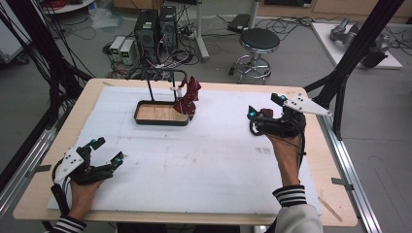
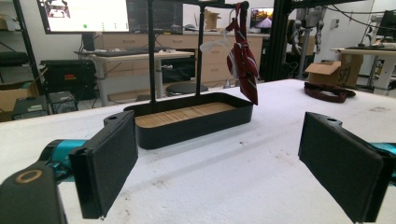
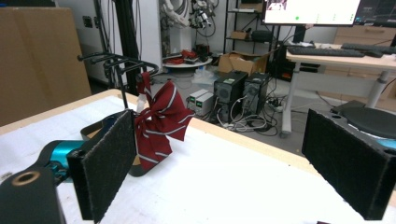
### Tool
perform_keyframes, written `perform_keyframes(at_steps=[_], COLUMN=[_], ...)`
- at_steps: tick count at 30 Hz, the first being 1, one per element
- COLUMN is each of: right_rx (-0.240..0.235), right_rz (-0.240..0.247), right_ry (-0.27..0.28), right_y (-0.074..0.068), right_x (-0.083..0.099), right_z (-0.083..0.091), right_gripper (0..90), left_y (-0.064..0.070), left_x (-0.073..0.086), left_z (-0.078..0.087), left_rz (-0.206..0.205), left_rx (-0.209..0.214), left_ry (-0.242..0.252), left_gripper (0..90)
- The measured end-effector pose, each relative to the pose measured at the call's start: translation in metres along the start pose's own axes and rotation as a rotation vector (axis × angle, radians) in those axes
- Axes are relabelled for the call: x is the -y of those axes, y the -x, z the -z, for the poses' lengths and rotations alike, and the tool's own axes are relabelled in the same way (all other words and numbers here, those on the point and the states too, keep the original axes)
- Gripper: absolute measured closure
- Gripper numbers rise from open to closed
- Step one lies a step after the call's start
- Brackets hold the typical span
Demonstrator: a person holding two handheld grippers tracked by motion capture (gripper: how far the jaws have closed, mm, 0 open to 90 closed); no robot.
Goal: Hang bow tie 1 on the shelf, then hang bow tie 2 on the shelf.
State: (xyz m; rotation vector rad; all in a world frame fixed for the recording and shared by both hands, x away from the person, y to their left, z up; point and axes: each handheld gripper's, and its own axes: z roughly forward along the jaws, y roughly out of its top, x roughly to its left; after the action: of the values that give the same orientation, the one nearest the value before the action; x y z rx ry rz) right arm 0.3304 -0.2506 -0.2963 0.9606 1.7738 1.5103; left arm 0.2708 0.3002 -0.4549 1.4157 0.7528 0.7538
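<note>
Both grippers are resting on the white table cover with jaws spread and empty: left gripper near the front, right gripper well apart. The red striped bow tie is hanging from the black stand over its tray. It looks light, soft and floppy; pinching the knot should be steadiest.

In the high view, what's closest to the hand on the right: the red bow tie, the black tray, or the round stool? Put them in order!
From the right gripper:
1. Red bow tie, hanging on the stand at the tray's right end.
2. Black tray, just left of the bow tie on the white mat.
3. Round stool, off the table on the floor behind.
</note>
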Motion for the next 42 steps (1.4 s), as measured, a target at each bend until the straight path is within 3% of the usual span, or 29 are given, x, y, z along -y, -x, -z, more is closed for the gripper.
perform_keyframes(at_steps=[20,42], right_rx=[0.006,-0.004], right_rz=[0.008,0.003], right_ry=[-0.015,-0.053], right_y=[-0.008,-0.003], right_x=[0.028,0.033], right_z=[0.009,0.002], right_gripper=[9.6,9.6], left_y=[0.001,0.001], left_x=[0.000,0.000], left_z=[0.000,0.000], left_rz=[-0.005,-0.003], left_rx=[-0.002,-0.004], left_ry=[-0.001,-0.002], left_gripper=[12.3,12.4])
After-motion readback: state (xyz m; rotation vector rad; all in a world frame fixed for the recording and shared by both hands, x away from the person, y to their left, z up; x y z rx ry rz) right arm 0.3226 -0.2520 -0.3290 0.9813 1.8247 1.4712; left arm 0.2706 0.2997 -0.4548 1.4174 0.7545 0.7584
